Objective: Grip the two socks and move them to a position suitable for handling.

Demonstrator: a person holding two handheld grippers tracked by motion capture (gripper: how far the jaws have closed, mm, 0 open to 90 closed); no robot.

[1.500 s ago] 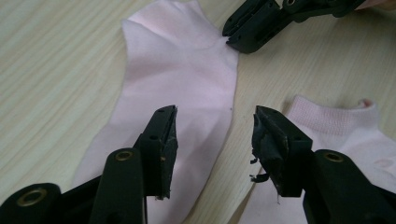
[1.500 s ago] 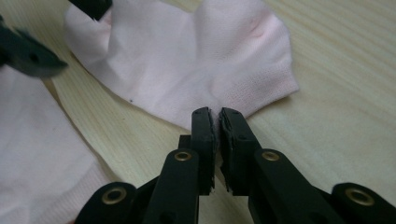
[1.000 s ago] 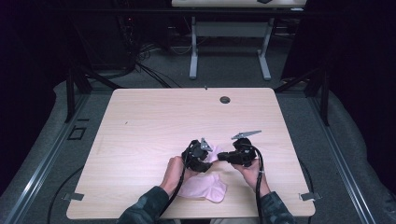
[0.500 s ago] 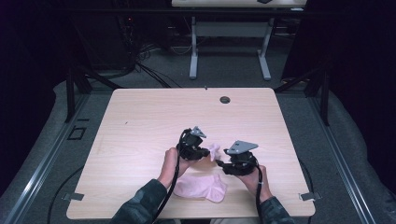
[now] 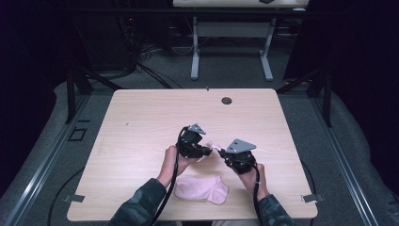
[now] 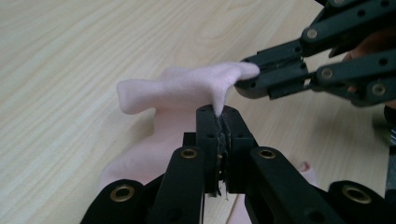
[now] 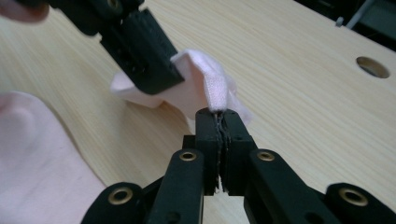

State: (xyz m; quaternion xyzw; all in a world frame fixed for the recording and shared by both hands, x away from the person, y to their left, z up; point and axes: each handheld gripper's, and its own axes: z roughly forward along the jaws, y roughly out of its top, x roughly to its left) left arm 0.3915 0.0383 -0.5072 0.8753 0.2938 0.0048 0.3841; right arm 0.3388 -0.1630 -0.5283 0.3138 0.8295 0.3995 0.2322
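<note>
A small pink sock (image 5: 213, 146) hangs just above the wooden table (image 5: 141, 122), strung between my two grippers. My left gripper (image 5: 207, 150) is shut on one edge of it; in the left gripper view its jaws (image 6: 219, 116) pinch the fabric (image 6: 177, 88). My right gripper (image 5: 223, 154) is shut on the sock's ribbed cuff (image 7: 212, 84). Its jaws (image 7: 218, 115) have just been closing, with the cuff between them. A second pink sock (image 5: 202, 188) lies flat near the table's front edge, between the person's forearms.
A round cable hole (image 5: 227, 100) sits near the table's far edge. Broad bare wood stretches to the left and behind the grippers. Another desk's legs (image 5: 195, 52) and cables stand on the dark floor beyond.
Both grippers have risen off the flat sock and drawn apart, the left toward the far left. The small sock has come up between them. The right gripper has turned its grey plate upward.
</note>
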